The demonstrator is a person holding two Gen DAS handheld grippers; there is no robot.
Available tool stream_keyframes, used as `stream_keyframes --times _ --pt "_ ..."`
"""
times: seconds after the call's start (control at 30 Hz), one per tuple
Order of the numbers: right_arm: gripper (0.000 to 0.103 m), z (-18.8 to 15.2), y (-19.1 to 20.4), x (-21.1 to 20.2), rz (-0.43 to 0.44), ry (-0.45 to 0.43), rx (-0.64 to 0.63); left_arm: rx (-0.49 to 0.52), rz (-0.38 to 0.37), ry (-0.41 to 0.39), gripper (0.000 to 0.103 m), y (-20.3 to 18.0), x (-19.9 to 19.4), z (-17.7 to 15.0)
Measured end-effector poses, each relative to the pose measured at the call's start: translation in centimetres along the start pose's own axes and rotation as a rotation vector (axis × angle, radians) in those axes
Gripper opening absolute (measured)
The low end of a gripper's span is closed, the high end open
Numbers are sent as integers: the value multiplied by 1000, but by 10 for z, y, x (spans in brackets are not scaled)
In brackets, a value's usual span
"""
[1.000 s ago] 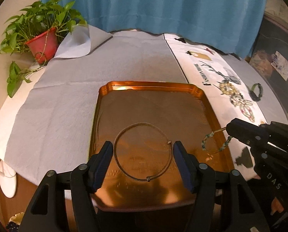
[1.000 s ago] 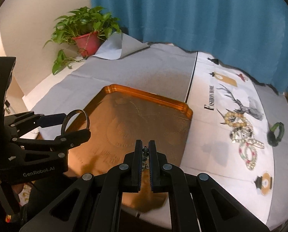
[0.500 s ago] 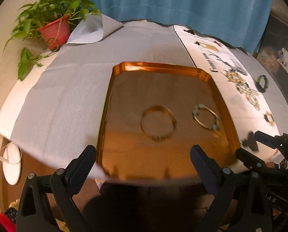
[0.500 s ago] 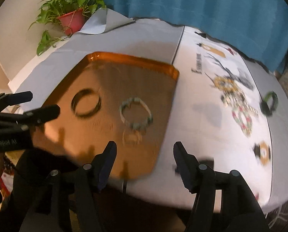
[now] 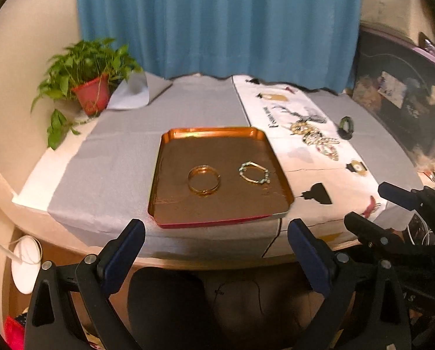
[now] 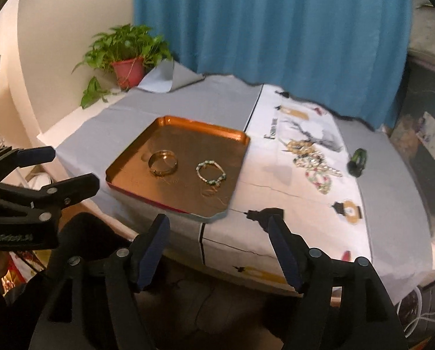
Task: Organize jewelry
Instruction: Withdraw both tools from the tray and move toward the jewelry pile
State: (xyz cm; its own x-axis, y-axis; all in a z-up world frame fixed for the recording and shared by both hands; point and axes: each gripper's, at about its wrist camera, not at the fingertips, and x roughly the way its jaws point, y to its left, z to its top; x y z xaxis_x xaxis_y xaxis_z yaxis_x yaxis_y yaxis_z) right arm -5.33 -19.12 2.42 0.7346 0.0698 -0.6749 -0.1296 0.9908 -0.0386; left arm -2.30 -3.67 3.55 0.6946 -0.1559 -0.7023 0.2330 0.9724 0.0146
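A copper tray (image 5: 170,145) (image 6: 124,160) sits near the table's front edge. In it lie a gold bangle (image 5: 204,179) (image 6: 162,162) on the left and a green beaded bracelet (image 5: 254,172) (image 6: 211,172) on the right. More jewelry lies in a pile (image 5: 316,140) (image 6: 315,163) on the white printed cloth, with a dark green bracelet (image 5: 346,124) (image 6: 356,160) beyond it. My left gripper (image 5: 216,250) (image 6: 42,164) is open and empty, below the table's front edge. My right gripper (image 6: 217,245) (image 5: 372,204) is open and empty, also in front of the table.
A potted plant (image 5: 90,93) (image 6: 128,67) stands at the table's back left corner. A blue curtain (image 5: 217,20) hangs behind the table. A dark chair (image 5: 170,297) is under the front edge. Dark clutter (image 5: 401,102) stands at the right.
Both grippers opened, leaving the bangle and the beaded bracelet in the tray, then drew back and down away from the table.
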Motion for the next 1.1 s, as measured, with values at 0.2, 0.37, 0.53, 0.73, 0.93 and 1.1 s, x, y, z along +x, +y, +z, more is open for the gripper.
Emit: stream_keyframes --times 0.2,0.37,0.53,0.73,0.93,1.1 --pt "73 -6 -11 -36 -17 -56 35 -17 -6 -70 100 -10 -34 -1" --pt "73 -13 -12 -53 -22 -85 58 10 4 -75 101 -16 -45 -8" --pt "74 -22 -8 -56 -6 -74 51 13 7 -80 101 -16 -53 -12" --pt "74 -23 -10 -57 -7 -81 52 16 10 -72 101 -17 -53 -14" --pt "74 -25 -17 -48 -4 -61 75 31 14 -55 101 -22 -46 -15" --pt "74 -27 -24 -37 1 -40 94 37 14 -28 101 -27 -34 -13"
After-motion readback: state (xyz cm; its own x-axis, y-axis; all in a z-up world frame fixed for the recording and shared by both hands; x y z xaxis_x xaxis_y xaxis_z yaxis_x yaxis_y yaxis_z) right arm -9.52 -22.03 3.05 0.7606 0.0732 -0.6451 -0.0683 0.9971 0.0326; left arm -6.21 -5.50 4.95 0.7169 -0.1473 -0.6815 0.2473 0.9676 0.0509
